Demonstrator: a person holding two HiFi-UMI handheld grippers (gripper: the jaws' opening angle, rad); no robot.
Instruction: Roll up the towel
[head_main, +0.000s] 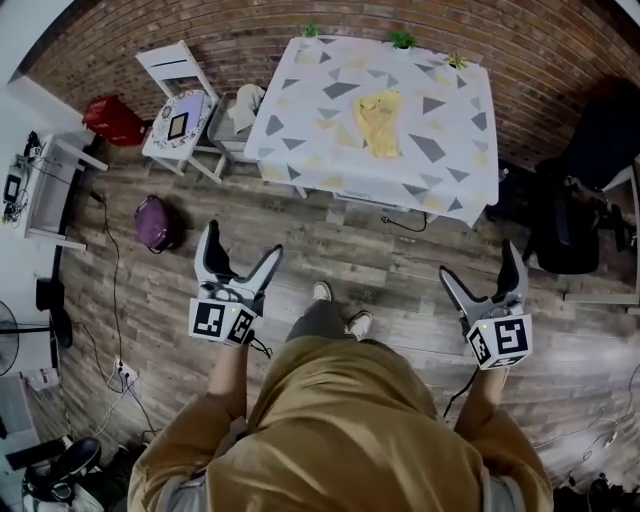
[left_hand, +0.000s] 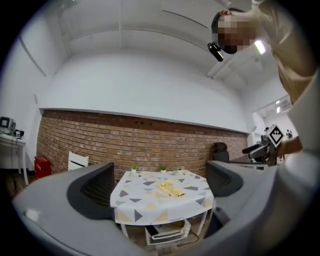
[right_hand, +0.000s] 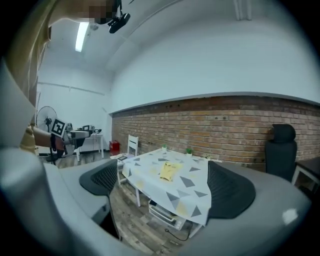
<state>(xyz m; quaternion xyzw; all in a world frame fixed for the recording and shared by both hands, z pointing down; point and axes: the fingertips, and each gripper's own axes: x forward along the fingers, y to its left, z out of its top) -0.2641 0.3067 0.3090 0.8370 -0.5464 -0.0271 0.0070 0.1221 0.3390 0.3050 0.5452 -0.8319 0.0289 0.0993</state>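
From the head view, the yellow towel (head_main: 378, 122) lay on the table (head_main: 440, 170), long axis running away from the person, well ahead of the left gripper (head_main: 240, 245) and right gripper (head_main: 482, 265), neither clearly nearer. The left gripper view showed jaws apart, empty, framing the towel. The right gripper view showed the same, above plank floor (right_hand: 131, 215), with a brick wall (right_hand: 225, 120) behind.

You stand on the floor well short of the table (head_main: 300, 110), with your left gripper (head_main: 243, 240) and right gripper (head_main: 479, 258) held out before you, well apart. The towel (head_main: 378, 122) lies on the table near its middle. Three potted plants (head_main: 402, 40) stand along the table's far edge, by the brick wall (head_main: 230, 40). A chair (head_main: 178, 115) sits just left of the table, with a box (head_main: 115, 120) further left. A bag (head_main: 155, 222) lies on the floor between that chair and your left gripper. An office chair (head_main: 570, 200) stands right of the table.
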